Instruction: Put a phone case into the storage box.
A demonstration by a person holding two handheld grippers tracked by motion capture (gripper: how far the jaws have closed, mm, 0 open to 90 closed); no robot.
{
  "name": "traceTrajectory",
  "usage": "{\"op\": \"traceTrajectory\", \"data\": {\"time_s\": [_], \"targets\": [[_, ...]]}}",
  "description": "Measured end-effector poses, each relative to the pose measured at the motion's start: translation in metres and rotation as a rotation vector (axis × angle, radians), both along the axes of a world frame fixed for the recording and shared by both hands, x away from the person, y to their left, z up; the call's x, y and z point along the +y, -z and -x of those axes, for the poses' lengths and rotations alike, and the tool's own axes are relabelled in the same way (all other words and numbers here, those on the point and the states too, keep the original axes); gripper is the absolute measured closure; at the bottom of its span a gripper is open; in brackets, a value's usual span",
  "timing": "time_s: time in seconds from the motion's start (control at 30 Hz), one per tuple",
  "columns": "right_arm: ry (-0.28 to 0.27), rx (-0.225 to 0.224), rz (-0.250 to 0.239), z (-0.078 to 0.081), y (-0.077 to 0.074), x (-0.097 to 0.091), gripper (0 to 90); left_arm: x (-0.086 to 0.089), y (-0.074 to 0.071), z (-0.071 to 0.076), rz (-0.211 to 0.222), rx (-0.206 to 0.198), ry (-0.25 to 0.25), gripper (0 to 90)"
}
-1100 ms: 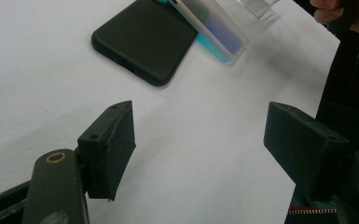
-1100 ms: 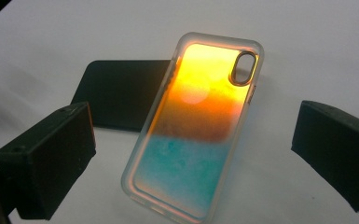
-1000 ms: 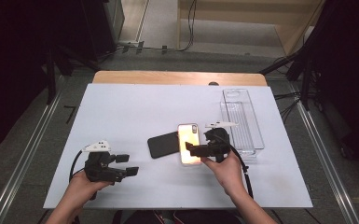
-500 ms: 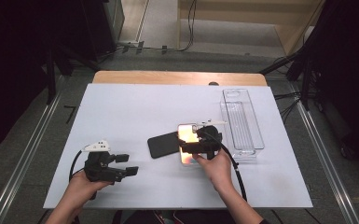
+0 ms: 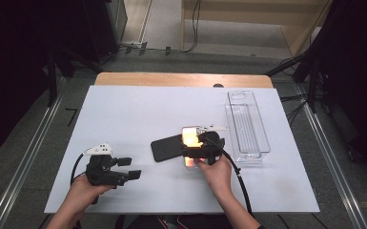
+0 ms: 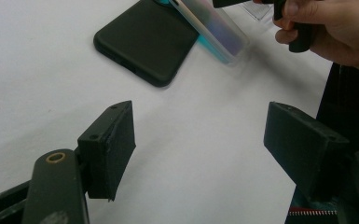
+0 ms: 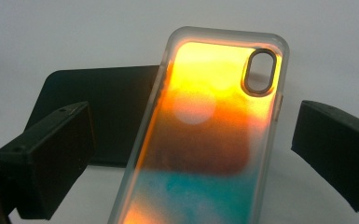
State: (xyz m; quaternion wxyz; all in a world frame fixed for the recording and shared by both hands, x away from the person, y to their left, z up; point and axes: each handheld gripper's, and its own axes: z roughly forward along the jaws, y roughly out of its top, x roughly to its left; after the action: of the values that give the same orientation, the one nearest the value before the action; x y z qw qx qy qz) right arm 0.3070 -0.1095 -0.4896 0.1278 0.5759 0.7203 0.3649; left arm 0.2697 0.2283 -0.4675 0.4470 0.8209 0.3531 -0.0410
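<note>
Okay, my right hand-held gripper (image 7: 193,154) straddles the orange case (image 7: 205,135) mid-frame, jaws wide, empty, beside the black case (image 5: 166,148); I'd centre, close gently. Left hand-held gripper (image 6: 200,144) idles agape.

Orange-and-teal phone case (image 7: 205,140) flat on the white table (image 5: 138,109), overlapping a black case (image 5: 166,148).
</note>
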Motion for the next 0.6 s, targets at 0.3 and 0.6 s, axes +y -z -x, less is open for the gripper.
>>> {"op": "traceTrajectory", "data": {"time_s": [0.3,0.6], "targets": [[0.019,0.019,0.006,0.001,0.011,0.002,0.0,0.000,0.000,0.000,0.001,0.000,-0.001,24.8],[0.023,0.031,0.033,0.000,0.018,0.008,0.0,0.000,0.000,0.000,0.002,0.000,-0.001,24.8]]}}
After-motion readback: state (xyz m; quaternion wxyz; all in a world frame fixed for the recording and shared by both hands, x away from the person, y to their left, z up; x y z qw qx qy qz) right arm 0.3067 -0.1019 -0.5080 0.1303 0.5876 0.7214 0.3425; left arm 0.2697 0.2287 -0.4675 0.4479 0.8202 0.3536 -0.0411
